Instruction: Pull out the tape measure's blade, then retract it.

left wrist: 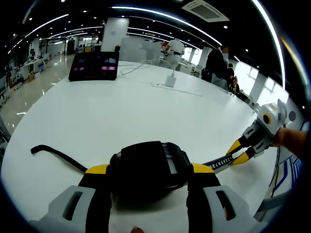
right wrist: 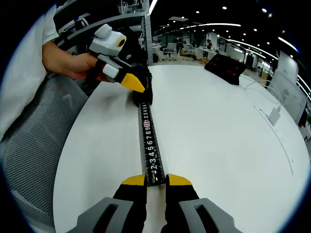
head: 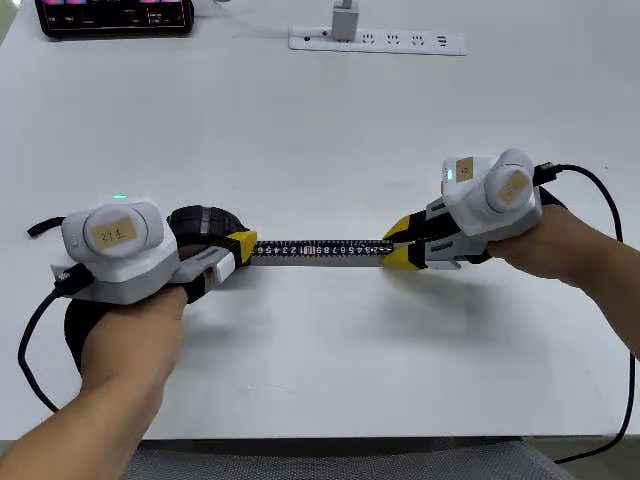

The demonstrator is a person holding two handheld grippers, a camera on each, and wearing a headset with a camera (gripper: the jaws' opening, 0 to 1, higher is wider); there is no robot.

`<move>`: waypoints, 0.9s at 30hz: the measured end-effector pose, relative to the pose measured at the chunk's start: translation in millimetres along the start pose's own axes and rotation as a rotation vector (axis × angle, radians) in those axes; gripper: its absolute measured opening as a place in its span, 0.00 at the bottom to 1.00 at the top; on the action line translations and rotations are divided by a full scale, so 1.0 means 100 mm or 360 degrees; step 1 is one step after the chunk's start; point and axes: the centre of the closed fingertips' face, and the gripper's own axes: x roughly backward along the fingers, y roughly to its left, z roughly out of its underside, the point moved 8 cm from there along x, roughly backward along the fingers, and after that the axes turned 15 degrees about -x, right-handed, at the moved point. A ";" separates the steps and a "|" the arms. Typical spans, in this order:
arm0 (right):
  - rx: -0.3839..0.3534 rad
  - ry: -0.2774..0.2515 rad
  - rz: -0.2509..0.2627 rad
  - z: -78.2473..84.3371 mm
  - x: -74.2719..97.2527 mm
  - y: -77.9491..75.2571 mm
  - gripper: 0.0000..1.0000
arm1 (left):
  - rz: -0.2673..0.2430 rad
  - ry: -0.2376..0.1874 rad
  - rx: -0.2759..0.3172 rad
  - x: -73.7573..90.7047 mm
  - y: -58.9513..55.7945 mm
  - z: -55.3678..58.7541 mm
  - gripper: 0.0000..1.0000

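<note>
The left gripper (left wrist: 149,171) has its two yellow-tipped jaws pressed against the sides of the black tape measure case (left wrist: 146,156), which sits squarely between them. A left hand (head: 135,335) holds this gripper from behind. A black strap (left wrist: 53,152) lies on the white table (head: 330,120) just off one side of the case. From the front of the case the blade (right wrist: 146,136) runs straight out toward the other gripper, its numbered face up. It casts a thin shadow on the table below; whether it touches the surface I cannot tell.

The right gripper (right wrist: 156,180) faces the left one, well apart from it. Its jaws are drawn close together and pinch the free end of the blade between the yellow tips. A right hand (head: 545,245) grasps it, and a black cable (head: 600,195) loops away behind that hand.

Far beyond the right gripper, at the table's far edge, lies a white power strip (head: 378,40) with a white plug (head: 345,18) in it. Far beyond the left gripper stands a dark screen (head: 115,15) with coloured lights.
</note>
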 end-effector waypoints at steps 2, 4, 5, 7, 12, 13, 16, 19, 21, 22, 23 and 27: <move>0.0003 0.0000 -0.0003 -0.01 -0.02 0.01 0.10 | 0.0001 0.0000 -0.0001 0.00 0.00 0.00 0.58; 0.0002 -0.0005 -0.0006 -0.02 -0.03 0.02 0.10 | 0.0000 0.0000 0.0000 0.00 0.00 0.00 0.58; 0.0004 -0.0007 -0.0007 -0.03 -0.04 0.02 0.10 | 0.0000 0.0000 0.0000 0.00 0.00 0.00 0.58; 0.0004 -0.0009 -0.0010 -0.03 -0.04 0.02 0.10 | 0.0002 0.0001 0.0000 0.00 0.00 0.00 0.58; 0.0008 -0.0017 -0.0014 -0.06 -0.06 0.02 0.10 | -0.0001 -0.0002 0.0007 -0.01 0.00 0.00 0.58; 0.0009 -0.0016 -0.0014 -0.07 -0.06 0.02 0.10 | 0.0000 -0.0003 0.0009 -0.01 0.01 0.00 0.58; 0.0002 -0.0026 -0.0021 -0.09 -0.08 0.03 0.10 | 0.0003 -0.0001 0.0013 -0.01 0.01 0.00 0.58; 0.0003 -0.0030 -0.0025 -0.10 -0.10 0.04 0.10 | 0.0004 -0.0001 0.0012 -0.01 0.01 0.00 0.58; 0.0004 -0.0035 -0.0028 -0.11 -0.11 0.05 0.10 | 0.0004 -0.0001 0.0016 -0.01 0.01 0.00 0.58; 0.0005 -0.0035 -0.0029 -0.12 -0.11 0.05 0.10 | 0.0005 -0.0001 0.0016 -0.01 0.01 0.00 0.58; 0.0009 -0.0036 -0.0027 -0.13 -0.12 0.05 0.10 | 0.0006 -0.0001 0.0020 0.00 0.01 0.00 0.58; 0.0011 -0.0038 -0.0031 -0.14 -0.13 0.05 0.10 | 0.0006 -0.0002 0.0022 0.00 0.01 0.00 0.58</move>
